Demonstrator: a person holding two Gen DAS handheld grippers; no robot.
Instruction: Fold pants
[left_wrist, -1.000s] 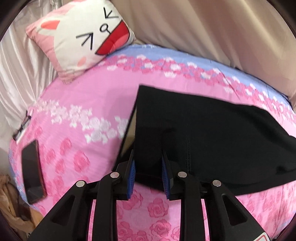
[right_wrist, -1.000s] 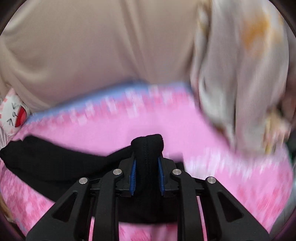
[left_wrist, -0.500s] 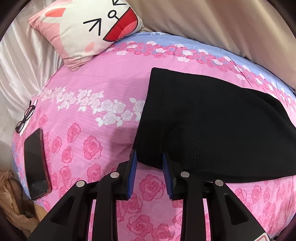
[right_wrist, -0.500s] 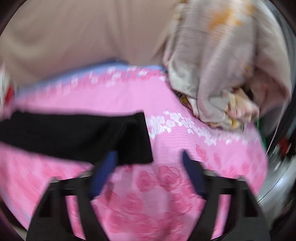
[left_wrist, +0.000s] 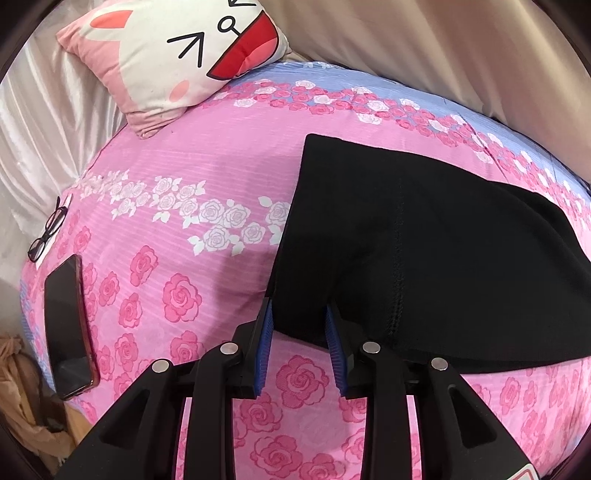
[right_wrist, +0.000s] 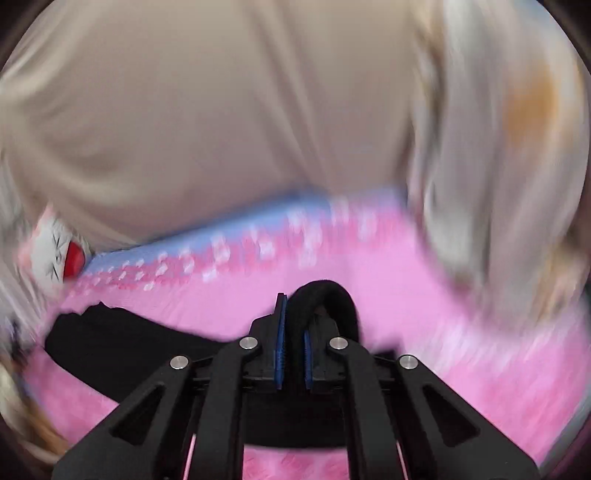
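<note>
Black pants (left_wrist: 424, 266) lie flat on the pink rose-print bed cover (left_wrist: 192, 206), waistband end toward the left. My left gripper (left_wrist: 298, 320) is open, its blue-padded fingers straddling the near left corner of the pants without pinching it. In the blurred right wrist view, my right gripper (right_wrist: 293, 328) is shut on a bunched fold of the black pants (right_wrist: 325, 299), lifted above the bed; the rest of the pants (right_wrist: 122, 339) trails to the left.
A cartoon-face pillow (left_wrist: 177, 55) lies at the far left. A phone (left_wrist: 66, 325) and glasses (left_wrist: 48, 232) lie near the bed's left edge. Beige curtain (right_wrist: 221, 110) hangs behind the bed. A pale bundled quilt (right_wrist: 498, 147) sits at the right.
My left gripper has let go of the waistband corner and drawn back slightly. My right gripper opened half a second ago and is shut on the pants fabric again, moving fast.
</note>
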